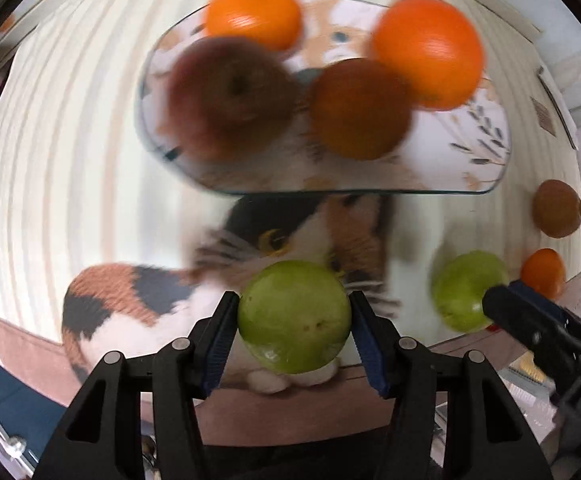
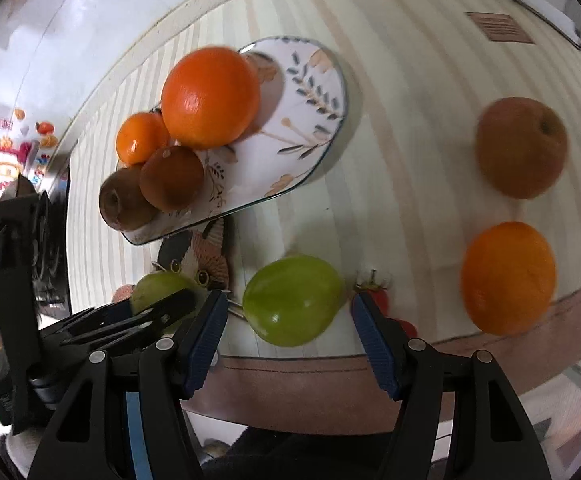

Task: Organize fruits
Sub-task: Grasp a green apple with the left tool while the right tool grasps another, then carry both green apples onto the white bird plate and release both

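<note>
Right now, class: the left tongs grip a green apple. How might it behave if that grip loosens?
The green apple looks round and glossy, so it may slip from the left tongs. Held only at its sides, it would probably drop and roll across the table. It seems firm, unlikely to squash.

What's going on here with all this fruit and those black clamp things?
Someone is sorting fruit onto a patterned plate using two hand-held grippers. The left gripper is clamped on a green apple. The right gripper is open around a second green apple on the table. The plate already holds four fruits.
</note>
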The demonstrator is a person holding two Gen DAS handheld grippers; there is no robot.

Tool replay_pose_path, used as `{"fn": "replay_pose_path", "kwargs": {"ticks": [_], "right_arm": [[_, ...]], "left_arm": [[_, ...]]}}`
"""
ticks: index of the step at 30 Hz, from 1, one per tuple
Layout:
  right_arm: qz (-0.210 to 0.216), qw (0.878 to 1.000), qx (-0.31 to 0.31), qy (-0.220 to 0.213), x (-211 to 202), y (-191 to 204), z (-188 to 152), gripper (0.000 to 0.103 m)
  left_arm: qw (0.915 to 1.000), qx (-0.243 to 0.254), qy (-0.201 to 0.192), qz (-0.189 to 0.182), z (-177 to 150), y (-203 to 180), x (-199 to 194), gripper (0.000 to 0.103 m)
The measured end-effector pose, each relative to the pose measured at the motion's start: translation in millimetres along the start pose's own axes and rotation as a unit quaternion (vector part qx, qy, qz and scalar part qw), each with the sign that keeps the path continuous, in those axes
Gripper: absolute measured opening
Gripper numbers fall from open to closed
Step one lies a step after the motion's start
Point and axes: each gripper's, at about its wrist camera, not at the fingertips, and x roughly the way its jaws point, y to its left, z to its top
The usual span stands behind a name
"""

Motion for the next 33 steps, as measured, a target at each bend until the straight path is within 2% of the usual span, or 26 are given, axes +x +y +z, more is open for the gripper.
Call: {"fn": "replay_pose_path", "kwargs": {"ticks": [4,9,16,20,23,27,33], "right_arm": [[-0.026,0.999,-0.029,0.001,16,11,5,0.069],[-0.049,0.997,-0.055,0.020,28,24,15,0.069],[-0.031,0.998,-0.039,0.047,43,22,13,0.069],[-0.043,0.997,-0.051,0.036,45,25,3,0.069],[-0.050,0.997,-0.063,0.022,44,27,1,0.061],[-0.054,0.995,-0.076,0.017,46,32,-4,0.061],[-0.033,0.998,-0.060,0.001,28,26,-5,0.061]], "left_arm": [[0.9998,-0.017,0.000,-0.010,-2,14,-1,0.053],[0.9998,-0.018,-0.008,-0.004,1,16,-6,0.053],[0.9996,-0.026,-0.006,-0.012,2,24,-7,0.053],[0.9996,-0.025,-0.006,-0.009,3,24,-6,0.053],[0.9996,-0.026,-0.006,-0.009,4,23,-6,0.053],[0.9998,-0.018,-0.013,-0.001,3,15,-5,0.053],[0.9996,-0.010,-0.027,-0.003,-2,4,-19,0.053]]}}
